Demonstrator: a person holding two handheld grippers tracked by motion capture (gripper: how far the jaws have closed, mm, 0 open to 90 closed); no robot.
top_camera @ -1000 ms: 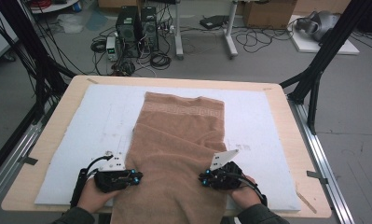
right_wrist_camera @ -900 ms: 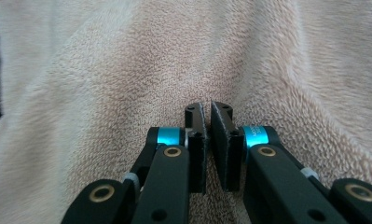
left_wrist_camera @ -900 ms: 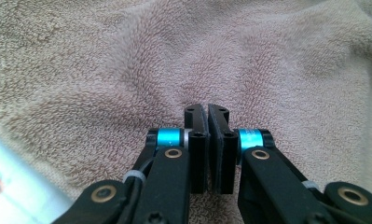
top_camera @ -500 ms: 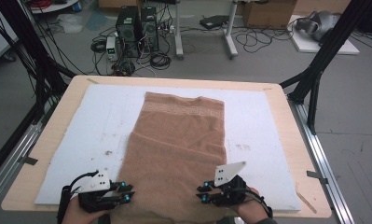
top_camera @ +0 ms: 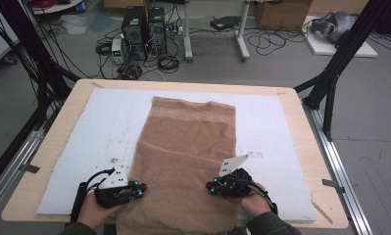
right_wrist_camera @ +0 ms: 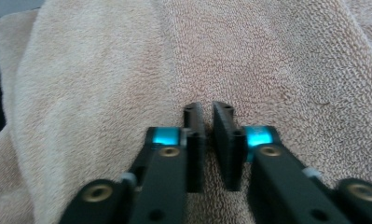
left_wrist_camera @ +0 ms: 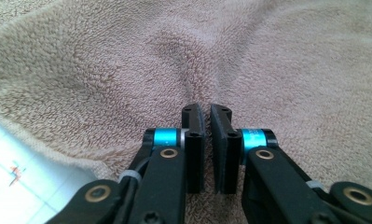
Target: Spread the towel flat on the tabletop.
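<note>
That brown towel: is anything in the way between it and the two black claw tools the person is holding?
Nothing visible is. The left gripper and the right gripper both sit directly on the near end of the towel, one at each side. Both pairs of jaws are nearly shut and have just been closing; each gripper view shows terry cloth right at the jaw tips.

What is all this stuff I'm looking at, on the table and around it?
towel: one, tan, lengthwise down the middle of the mat, near end hanging over the table's front edge
mat: one, white, covering most of the table
table: one, pale wood, centre of the room
computer towers: two, black, on the floor behind the table
cables: many, black, on the floor
cardboard box: one, brown, far floor
left gripper: one, black with blue rings, jaws shut on a pinch of towel
right gripper: one, same colours, jaws shut on the towel
hands: two, at the near edge
</note>
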